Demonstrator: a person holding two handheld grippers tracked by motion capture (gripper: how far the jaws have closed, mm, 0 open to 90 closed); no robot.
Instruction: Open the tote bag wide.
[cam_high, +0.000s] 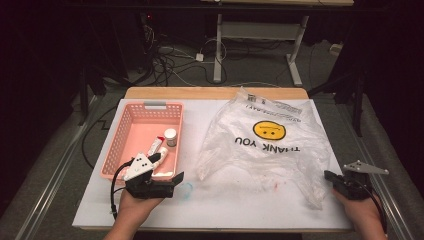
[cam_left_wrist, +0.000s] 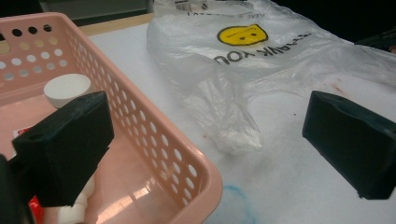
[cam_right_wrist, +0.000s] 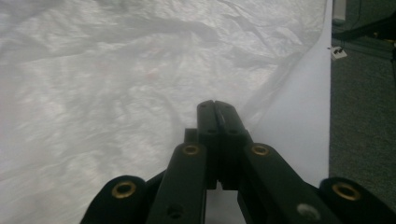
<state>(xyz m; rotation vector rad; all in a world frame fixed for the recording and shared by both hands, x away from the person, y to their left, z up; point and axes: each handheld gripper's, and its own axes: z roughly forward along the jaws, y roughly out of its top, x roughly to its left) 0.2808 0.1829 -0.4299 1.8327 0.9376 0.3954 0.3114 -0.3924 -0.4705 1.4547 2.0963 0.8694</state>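
High view, clear plastic bag (cam_high: 265, 145) spread mid-worktop, yellow smiley and "THANK YOU" printed on it, my right gripper (cam_high: 334, 178) at its right edge — jaws pressed together, whether on film I cannot tell, left gripper (cam_high: 176, 183) gaping beside the pink basket (cam_high: 130, 137).

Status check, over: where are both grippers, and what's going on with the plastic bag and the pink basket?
Left gripper open over basket rim, empty. Right gripper shut at plastic bag edge; grip unclear. Nothing between.
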